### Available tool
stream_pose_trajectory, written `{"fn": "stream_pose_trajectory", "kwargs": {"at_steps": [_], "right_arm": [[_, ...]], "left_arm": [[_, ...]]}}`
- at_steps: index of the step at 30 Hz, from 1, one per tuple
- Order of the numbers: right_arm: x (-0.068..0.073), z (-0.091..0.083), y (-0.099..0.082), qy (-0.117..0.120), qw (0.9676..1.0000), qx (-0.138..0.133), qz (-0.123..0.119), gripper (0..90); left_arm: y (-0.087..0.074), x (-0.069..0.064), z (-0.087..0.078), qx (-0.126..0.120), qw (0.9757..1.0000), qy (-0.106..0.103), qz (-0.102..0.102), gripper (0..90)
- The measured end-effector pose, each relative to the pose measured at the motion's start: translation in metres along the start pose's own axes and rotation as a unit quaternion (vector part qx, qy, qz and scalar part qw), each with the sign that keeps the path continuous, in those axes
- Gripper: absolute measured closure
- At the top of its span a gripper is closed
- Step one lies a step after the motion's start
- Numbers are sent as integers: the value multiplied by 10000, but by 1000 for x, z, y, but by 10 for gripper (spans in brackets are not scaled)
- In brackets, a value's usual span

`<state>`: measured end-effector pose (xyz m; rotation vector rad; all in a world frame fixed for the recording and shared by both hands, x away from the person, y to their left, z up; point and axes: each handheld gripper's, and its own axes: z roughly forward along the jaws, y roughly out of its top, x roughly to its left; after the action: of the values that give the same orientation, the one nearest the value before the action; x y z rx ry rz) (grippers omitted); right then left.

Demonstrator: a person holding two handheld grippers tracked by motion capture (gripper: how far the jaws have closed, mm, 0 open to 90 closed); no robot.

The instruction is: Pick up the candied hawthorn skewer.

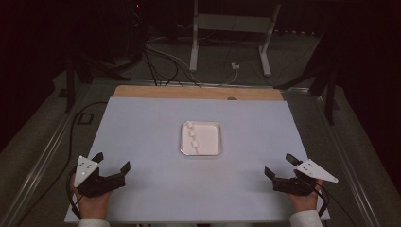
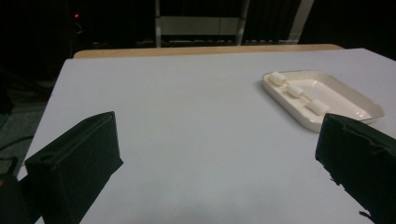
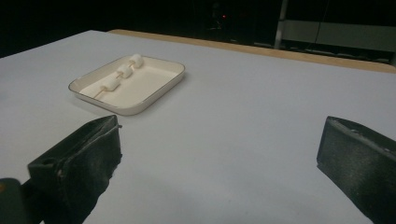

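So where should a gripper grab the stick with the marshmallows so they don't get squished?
Probably the bare end of the skewer, the end nearest the person. It lies flat along the left side of the tray, three marshmallows spaced along it. Come from above with the right gripper, jaws across the stick.

White sheet (image 1: 142, 142) covers tabletop; bare wood edge (image 1: 198, 92) shows along far side. Beyond table, white stand (image 1: 229, 23) on grey floor (image 1: 293, 61), cables (image 1: 161, 61) trailing beside it, white plug (image 1: 235, 66) near stand foot. Black legs (image 1: 71, 80) at left, dark background.
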<state>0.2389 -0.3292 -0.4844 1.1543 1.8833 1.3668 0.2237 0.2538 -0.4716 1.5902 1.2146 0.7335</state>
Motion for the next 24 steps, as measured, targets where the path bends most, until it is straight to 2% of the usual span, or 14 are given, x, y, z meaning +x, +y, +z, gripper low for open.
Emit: {"fn": "stream_pose_trajectory", "kwargs": {"at_steps": [2, 5, 16, 21, 24], "right_arm": [[0, -1, 0, -3, 10000, -12, 16, 0], [0, -1, 0, -14, 10000, -31, 29, 0], [-4, -4, 0, -49, 9999, -41, 95, 0], [-4, -3, 0, -72, 9999, -26, 113, 0], [-4, -3, 0, -64, 9999, -18, 76, 0]], "left_arm": [[6, -3, 3, -33, 9999, -140, -1, 8], [11, -7, 7, -15, 9997, -237, 44, 9], [29, -17, 28, 66, 9989, -452, 72, 9], [38, -28, 43, 98, 9981, -585, 147, 9], [43, -37, 54, 162, 9974, -645, 267, 9]]}}
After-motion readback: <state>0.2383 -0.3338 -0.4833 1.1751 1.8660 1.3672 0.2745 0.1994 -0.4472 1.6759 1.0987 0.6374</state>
